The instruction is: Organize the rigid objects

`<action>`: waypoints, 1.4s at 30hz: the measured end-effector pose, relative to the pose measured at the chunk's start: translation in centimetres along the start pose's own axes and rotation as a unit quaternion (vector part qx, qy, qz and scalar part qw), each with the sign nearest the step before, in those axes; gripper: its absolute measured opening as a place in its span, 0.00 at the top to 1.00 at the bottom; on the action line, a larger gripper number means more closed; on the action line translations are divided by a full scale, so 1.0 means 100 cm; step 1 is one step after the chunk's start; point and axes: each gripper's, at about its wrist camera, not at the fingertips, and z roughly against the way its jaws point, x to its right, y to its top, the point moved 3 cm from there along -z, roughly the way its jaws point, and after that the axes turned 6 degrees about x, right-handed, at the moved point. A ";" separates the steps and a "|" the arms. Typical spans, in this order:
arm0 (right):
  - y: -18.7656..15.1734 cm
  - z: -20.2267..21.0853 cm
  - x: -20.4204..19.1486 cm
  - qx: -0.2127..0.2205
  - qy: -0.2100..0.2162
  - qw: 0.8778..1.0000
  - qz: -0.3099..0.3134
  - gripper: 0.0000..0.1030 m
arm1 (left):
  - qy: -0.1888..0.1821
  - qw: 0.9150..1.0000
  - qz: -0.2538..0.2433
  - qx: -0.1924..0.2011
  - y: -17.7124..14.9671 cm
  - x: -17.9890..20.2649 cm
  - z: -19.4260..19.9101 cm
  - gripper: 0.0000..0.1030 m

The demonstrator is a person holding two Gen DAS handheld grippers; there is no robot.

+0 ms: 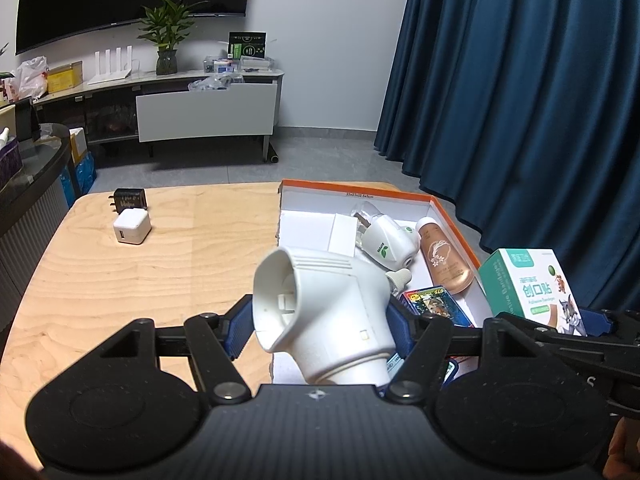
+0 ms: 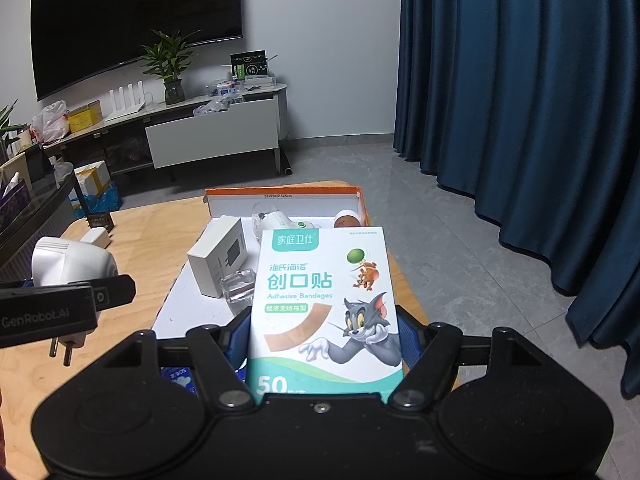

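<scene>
The left gripper (image 1: 320,330) has its fingers (image 1: 236,330) clenched on a white plug-in device (image 1: 320,312), held up over the near left edge of the orange-rimmed box (image 1: 452,216). The right gripper (image 2: 322,340) grasps a carton of adhesive bandages (image 2: 324,300) by its two sides, upright, above the near end of the same box.

Inside the box lie already a white plug-in unit with a green leaf mark (image 1: 390,246), a copper-coloured bottle (image 1: 446,262), a small white carton (image 2: 218,262), a clear little bottle (image 2: 240,286) and a colourful flat pack (image 1: 434,304).

Well to the left of the box, on the desk (image 1: 160,264), a white cube charger (image 1: 132,232) and a black adapter (image 1: 128,200) are touching each other.

I judge the work well advanced: the two held things must go in, then those two chargers.
</scene>
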 end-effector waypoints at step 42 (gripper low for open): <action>-0.010 -0.008 -0.004 -0.014 0.011 1.000 0.002 0.18 | -0.012 1.000 -0.015 -0.001 0.002 0.003 -0.008 0.34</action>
